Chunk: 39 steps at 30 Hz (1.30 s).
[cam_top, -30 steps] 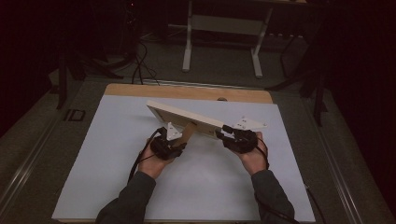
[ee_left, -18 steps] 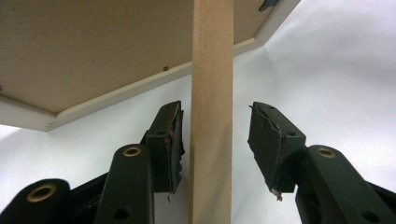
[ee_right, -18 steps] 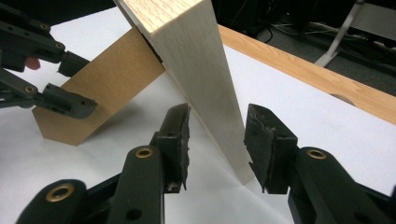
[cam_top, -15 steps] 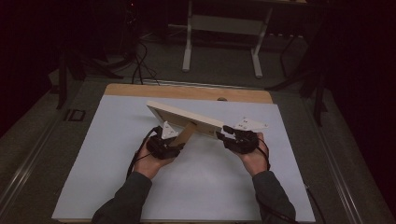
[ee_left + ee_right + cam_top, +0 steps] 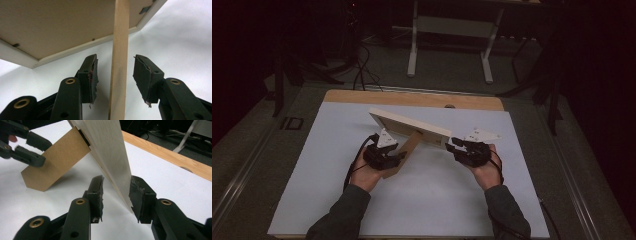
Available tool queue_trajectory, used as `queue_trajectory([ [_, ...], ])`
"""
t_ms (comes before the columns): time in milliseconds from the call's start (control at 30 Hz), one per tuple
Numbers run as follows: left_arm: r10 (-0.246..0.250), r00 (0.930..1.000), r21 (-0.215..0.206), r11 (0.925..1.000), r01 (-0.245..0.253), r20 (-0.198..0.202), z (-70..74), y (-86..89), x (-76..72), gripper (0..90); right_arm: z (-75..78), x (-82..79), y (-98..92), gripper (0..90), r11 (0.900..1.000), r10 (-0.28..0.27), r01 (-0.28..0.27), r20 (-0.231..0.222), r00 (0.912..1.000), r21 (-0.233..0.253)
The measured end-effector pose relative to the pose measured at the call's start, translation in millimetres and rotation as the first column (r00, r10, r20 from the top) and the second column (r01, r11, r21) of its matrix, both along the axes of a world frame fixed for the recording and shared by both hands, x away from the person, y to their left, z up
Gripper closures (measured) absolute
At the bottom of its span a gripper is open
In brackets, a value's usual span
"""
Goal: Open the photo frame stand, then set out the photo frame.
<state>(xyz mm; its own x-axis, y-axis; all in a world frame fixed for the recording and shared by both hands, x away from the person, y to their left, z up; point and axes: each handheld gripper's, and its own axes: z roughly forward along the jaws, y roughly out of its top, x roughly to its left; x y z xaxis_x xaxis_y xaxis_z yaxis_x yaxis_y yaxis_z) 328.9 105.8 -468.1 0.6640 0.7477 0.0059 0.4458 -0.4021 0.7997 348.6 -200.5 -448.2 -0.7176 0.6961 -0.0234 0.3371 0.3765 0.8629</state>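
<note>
Little has moved since the earlier frames: the picture frame [image 5: 409,126] sits at the same tilt over the middle of the surface [image 5: 312,165], and both hands hold their places beside it. Its pale wooden border faces away from the person, its fibreboard back toward them, and the brown easel leg [image 5: 404,152] swings out from the back down toward the white sheet.

In the left gripper view, the leg [image 5: 119,62] stands edge-on between the jaws of the left tongs [image 5: 115,75], with clear gaps on both sides, so these tongs are released around it rather than pinching it. In the right gripper view, the frame's right end [image 5: 110,157] runs down between the jaws of the right tongs [image 5: 116,195]; one jaw seems to touch the edge while the other stands apart, so these look released too.

The step in hand appears to be setting the frame up on its leg. The next move probably calls for the left tongs to close on the leg and spread it, while the right tongs steady the frame's end so it does not tip forward.
</note>
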Motion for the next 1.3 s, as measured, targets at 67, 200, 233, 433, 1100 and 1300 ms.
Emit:
queue_trajectory([
  [67,0.003,1.0000,-0.006,1.0000,-0.003,-0.002,2.1,2.1,-1.0,55.6,-0.7,-0.3,-1.2,67.2,1.000,-0.007,0.007,-0.003,1.0000,0.000],
  [200,0.004,1.0000,-0.019,0.9998,-0.004,0.007,6.6,5.9,-3.6,56.9,-2.5,-0.2,-3.9,72.1,1.000,-0.018,0.018,-0.003,0.9998,-0.012],
  [233,0.006,0.9999,-0.022,0.9997,-0.005,0.009,7.8,7.0,-4.2,57.5,-3.0,0.0,-4.9,73.2,1.000,-0.021,0.021,-0.005,0.9998,-0.010],
  [433,0.024,0.9994,-0.034,0.9992,-0.023,0.025,13.5,12.2,-5.7,61.3,-8.0,3.9,-12.1,78.0,0.999,-0.040,0.040,-0.025,0.9989,-0.003],
  [1100,0.118,0.9929,-0.072,0.9906,-0.117,0.016,27.4,24.6,9.9,66.6,-11.6,27.8,-7.2,89.9,0.990,-0.137,0.138,-0.046,0.9895,0.019],
  [1300,0.141,0.9900,-0.076,0.9871,-0.141,-0.002,28.5,24.3,17.7,79.0,-15.0,34.9,-0.6,89.9,0.989,-0.135,0.138,-0.067,0.9886,0.044],
])
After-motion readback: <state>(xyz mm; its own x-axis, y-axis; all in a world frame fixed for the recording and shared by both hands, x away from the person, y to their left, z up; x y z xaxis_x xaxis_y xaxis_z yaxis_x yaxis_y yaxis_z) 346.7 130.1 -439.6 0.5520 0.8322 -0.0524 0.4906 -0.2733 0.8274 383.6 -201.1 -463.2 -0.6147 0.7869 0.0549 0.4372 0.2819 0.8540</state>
